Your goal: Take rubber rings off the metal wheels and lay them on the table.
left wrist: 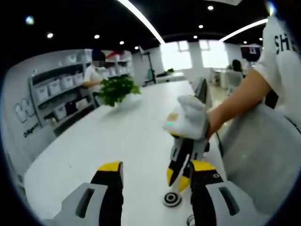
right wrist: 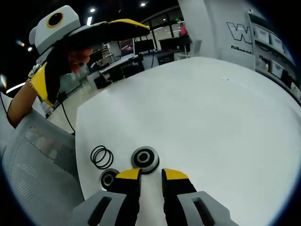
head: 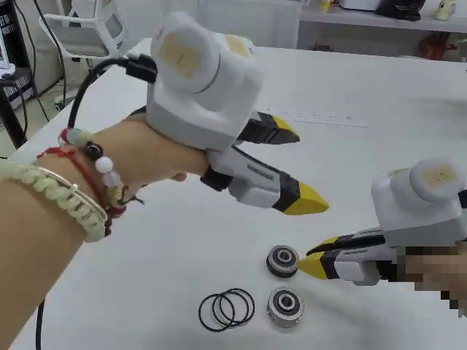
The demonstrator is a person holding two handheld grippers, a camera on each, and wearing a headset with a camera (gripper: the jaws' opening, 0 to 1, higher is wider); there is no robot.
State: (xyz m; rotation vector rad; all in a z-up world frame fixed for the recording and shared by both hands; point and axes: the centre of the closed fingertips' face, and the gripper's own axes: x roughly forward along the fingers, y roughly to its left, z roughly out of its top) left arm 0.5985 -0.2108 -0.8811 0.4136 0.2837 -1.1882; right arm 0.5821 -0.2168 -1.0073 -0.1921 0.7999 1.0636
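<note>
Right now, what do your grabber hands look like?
The left gripper and right gripper are white and grey, with black jaws tipped yellow. A black cable leaves the left one, whose wrist wears a pale green braided bracelet, red cord and beads.

**White worktable in an open-plan room.** Ahead of the left gripper's fingers, the tabletop runs to a leafy green plant. To their left, wall shelving carries white bins, and a person stands at it. Far beyond the fingertips are bright windows. Overhead is a dark ceiling with light strips and recessed spots. Beyond the right gripper's fingers and to their right stands a white wall with large dark lettering beside further shelves. Dark desks stand beyond and to their left.
</note>
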